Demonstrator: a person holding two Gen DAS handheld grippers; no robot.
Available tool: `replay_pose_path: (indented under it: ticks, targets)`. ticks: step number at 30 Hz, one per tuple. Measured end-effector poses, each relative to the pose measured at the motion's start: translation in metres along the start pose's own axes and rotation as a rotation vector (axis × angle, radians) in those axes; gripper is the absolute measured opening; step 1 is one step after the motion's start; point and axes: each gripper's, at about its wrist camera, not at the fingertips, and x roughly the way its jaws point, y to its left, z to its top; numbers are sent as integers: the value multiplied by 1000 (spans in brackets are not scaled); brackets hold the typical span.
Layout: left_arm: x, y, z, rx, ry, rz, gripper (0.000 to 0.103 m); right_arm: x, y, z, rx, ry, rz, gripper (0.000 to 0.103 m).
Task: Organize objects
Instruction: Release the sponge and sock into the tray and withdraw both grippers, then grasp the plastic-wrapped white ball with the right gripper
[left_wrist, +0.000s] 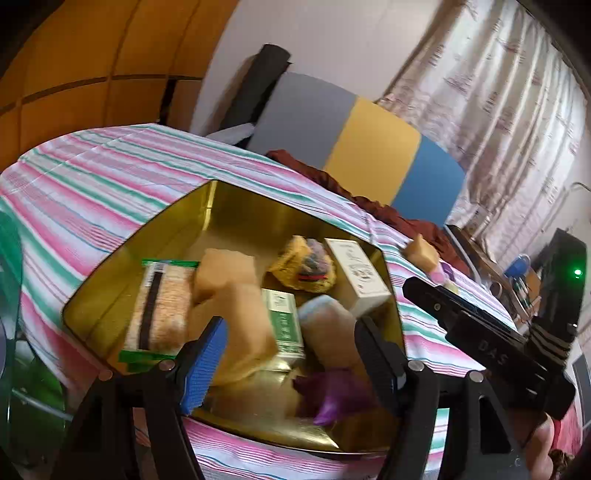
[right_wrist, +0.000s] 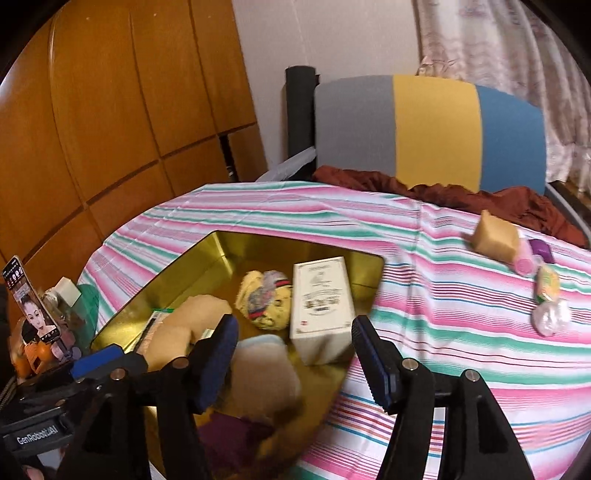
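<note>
**Both claws wide open over the gold tin**

Left wrist view: the left gripper (left_wrist: 288, 339) hangs over the near side of the gold tin (left_wrist: 229, 210), its claw wide and holding nothing. Inside the tin lie a green-edged packet (left_wrist: 159, 310), tan sponges (left_wrist: 236, 295), a green box (left_wrist: 282, 317), a yellow knitted piece (left_wrist: 303, 266), a white box (left_wrist: 360, 273) and a purple thing (left_wrist: 328, 391). The tin sits on the striped cloth (left_wrist: 110, 177). The right gripper (left_wrist: 480, 332) shows just right of the tin.

Right wrist view: the right gripper (right_wrist: 291, 350) hovers at the tin's (right_wrist: 236, 251) near right corner, claw wide and empty. Well right of the tin, on the cloth (right_wrist: 424, 295), lie a tan sponge (right_wrist: 495, 238), a pink bottle (right_wrist: 526, 262), a purple item (right_wrist: 541, 249) and wrapped candies (right_wrist: 548, 299). A phone (right_wrist: 31, 299) stands left of the tin.
</note>
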Motion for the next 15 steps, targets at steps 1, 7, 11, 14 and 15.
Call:
replay_pose_path:
  ticks: [1, 7, 11, 14, 15]
  targets:
    - [0, -3, -1, 8, 0, -6, 72, -3, -6, -2, 6, -3, -14, 66]
    - [0, -20, -7, 66, 12, -44, 72, -10, -45, -17, 88, 11, -98, 68]
    - [-2, -35, -13, 114, 15, -75, 72, -14, -81, -31, 138, 19, -171, 68]
    - [-4, -43, -15, 138, 13, -93, 72, -15, -115, -39, 163, 19, -236, 76]
    - [-4, -44, -16, 142, 14, -95, 72, -14, -129, -39, 166, 25, -277, 78]
